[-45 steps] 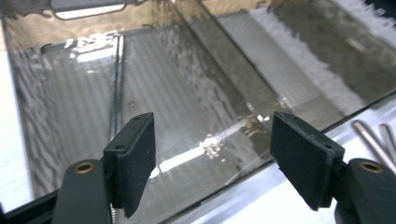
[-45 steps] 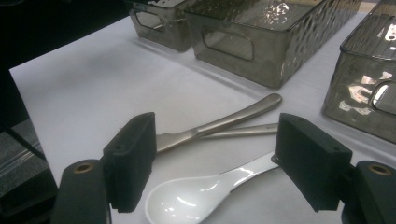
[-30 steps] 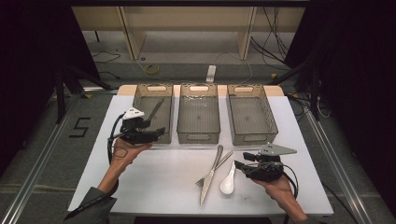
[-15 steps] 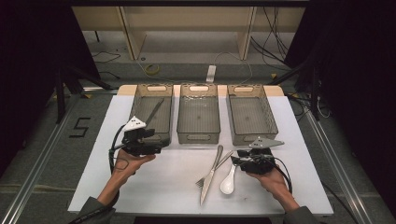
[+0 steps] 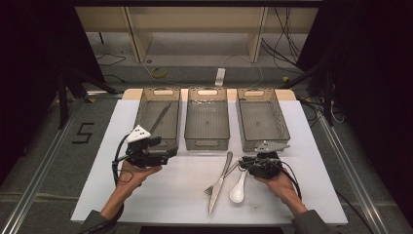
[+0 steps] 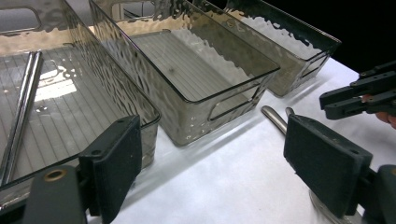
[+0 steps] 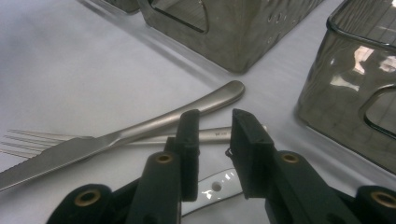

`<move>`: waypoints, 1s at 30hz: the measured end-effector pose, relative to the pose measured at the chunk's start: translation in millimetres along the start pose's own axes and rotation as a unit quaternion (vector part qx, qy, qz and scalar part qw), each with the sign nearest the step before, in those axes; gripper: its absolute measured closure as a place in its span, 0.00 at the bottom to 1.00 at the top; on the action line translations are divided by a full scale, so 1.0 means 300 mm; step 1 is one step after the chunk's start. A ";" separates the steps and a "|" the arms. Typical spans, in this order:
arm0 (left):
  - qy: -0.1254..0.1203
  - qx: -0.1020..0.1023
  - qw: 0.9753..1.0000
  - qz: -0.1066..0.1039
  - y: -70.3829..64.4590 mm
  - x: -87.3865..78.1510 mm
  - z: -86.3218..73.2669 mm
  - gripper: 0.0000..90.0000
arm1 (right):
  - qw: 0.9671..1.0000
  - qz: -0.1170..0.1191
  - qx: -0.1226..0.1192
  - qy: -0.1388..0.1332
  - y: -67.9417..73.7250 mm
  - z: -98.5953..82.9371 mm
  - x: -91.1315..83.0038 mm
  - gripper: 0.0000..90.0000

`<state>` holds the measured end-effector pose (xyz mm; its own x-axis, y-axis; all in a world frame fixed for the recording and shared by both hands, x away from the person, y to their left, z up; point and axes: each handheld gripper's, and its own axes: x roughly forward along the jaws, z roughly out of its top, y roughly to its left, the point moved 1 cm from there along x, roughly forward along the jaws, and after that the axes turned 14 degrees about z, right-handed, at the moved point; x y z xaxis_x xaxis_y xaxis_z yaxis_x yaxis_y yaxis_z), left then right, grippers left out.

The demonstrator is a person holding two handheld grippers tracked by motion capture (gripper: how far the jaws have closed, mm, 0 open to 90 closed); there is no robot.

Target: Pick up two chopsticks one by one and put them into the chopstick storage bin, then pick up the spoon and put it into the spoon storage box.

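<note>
1. Three pieces of cutlery lie together on the white table cover (image 5: 170,195), in front of the gap between the middle and right smoked-plastic bins: a steel table knife (image 5: 220,181), a steel fork (image 5: 214,186) and a white ceramic soup spoon (image 5: 238,189).
2. In the high view the knife's long axis runs nearly front to back, tilted slightly; its rounded handle end points toward the middle smoked translucent bin (image 5: 207,119) and its blade tip toward the person's edge of the table.
3. The knife is plain brushed steel, with a smooth, widening handle and a finely serrated blade edge, seen in the right gripper view (image 7: 116,137).
4. The fork (image 7: 28,139) lies beneath the knife and crosses it at a shallow angle, tines to the table's front-left, its handle running toward the right gripper.
5. The spoon is glossy white; its bowl points toward the person and its handle (image 7: 210,186) runs under the right gripper.
6. The right gripper (image 5: 251,163) sits low over the fork handle and spoon handle, jaws narrowly apart, with nothing clamped between them.
7. The left gripper (image 5: 168,155) is held above the table just before the left smoked bin (image 5: 158,117), jaws spread wide and empty.
8. A long steel utensil (image 6: 21,112) lies lengthwise in the left bin; which kind it is I cannot tell.
9. The right smoked bin (image 5: 263,117) stands just beyond the right gripper.
</note>
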<state>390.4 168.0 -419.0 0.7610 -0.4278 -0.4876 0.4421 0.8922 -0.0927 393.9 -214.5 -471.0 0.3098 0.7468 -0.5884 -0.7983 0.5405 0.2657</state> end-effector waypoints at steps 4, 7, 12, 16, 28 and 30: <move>0.003 0.011 1.000 0.008 -0.006 -0.005 -0.010 0.21 | 1.000 0.006 -0.002 0.006 -0.006 0.003 0.009 0.86; 0.005 0.017 1.000 0.011 -0.009 -0.009 -0.017 0.21 | 1.000 0.010 0.000 0.012 -0.009 0.005 0.016 0.89; 0.003 0.026 1.000 0.012 -0.015 -0.023 -0.023 0.21 | 1.000 0.008 -0.001 0.022 -0.013 0.009 0.029 0.94; 0.010 0.027 1.000 0.011 -0.018 -0.022 -0.030 0.20 | 0.999 0.009 -0.002 0.030 -0.017 0.006 0.037 0.97; 0.013 0.030 0.999 0.010 -0.024 -0.018 -0.034 0.20 | 0.998 0.007 -0.002 0.062 -0.035 0.000 0.075 0.99; 0.012 0.030 0.999 0.007 -0.024 -0.019 -0.035 0.20 | 0.998 0.004 -0.004 0.068 -0.039 0.001 0.082 0.99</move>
<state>377.8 165.7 -424.6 0.7557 -0.4107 -0.5101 0.4596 0.8875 -0.0336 410.8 -202.4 -488.3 0.2310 0.6919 -0.6840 -0.8048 0.5310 0.2653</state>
